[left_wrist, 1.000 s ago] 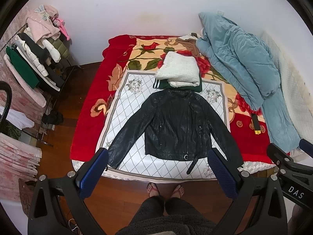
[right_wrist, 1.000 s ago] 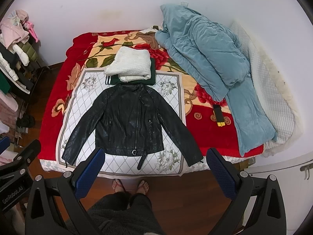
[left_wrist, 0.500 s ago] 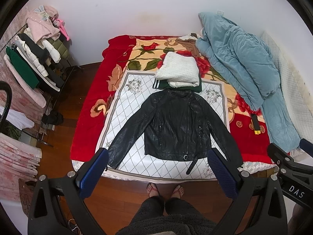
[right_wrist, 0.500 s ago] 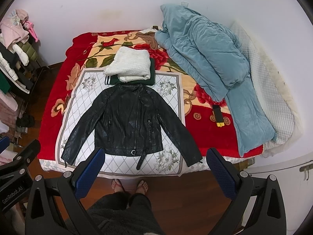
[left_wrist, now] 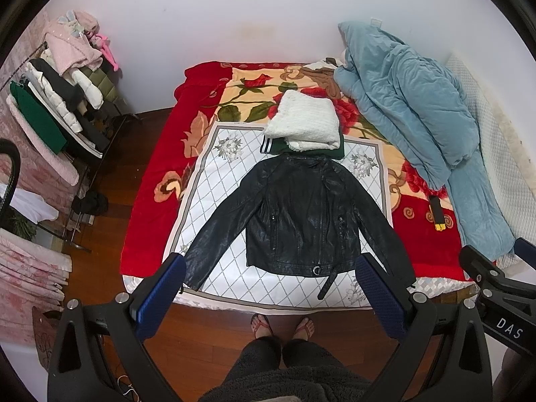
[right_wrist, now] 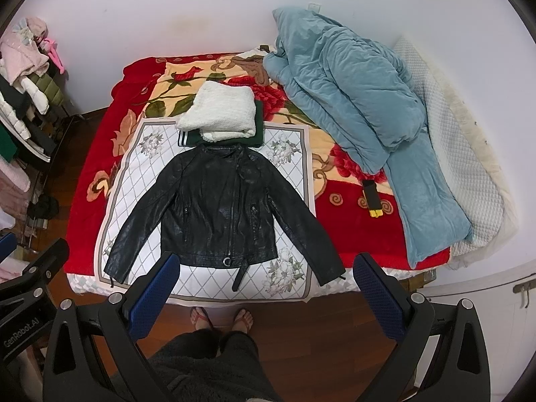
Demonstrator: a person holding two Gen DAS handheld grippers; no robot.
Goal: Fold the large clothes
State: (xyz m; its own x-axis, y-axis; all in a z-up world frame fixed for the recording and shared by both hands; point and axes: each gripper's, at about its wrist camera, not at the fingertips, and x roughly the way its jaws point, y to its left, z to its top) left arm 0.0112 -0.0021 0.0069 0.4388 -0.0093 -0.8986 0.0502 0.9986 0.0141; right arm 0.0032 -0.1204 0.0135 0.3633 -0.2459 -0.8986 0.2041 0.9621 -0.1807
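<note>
I held my left claw [left_wrist: 268,296] wide open with nothing in it, low in the frame above the floor at the foot of the bed [left_wrist: 150,194]. My right claw [right_wrist: 266,296] was spread just as wide, also empty. The black leather jacket [left_wrist: 301,214] lay flat at the centre of the frame, front up, sleeves angled outward. Just above its collar sat a folded white knit [left_wrist: 305,124] on what looked like a green garment [left_wrist: 335,150]. A blue quilt [right_wrist: 351,100] filled the upper right.
</note>
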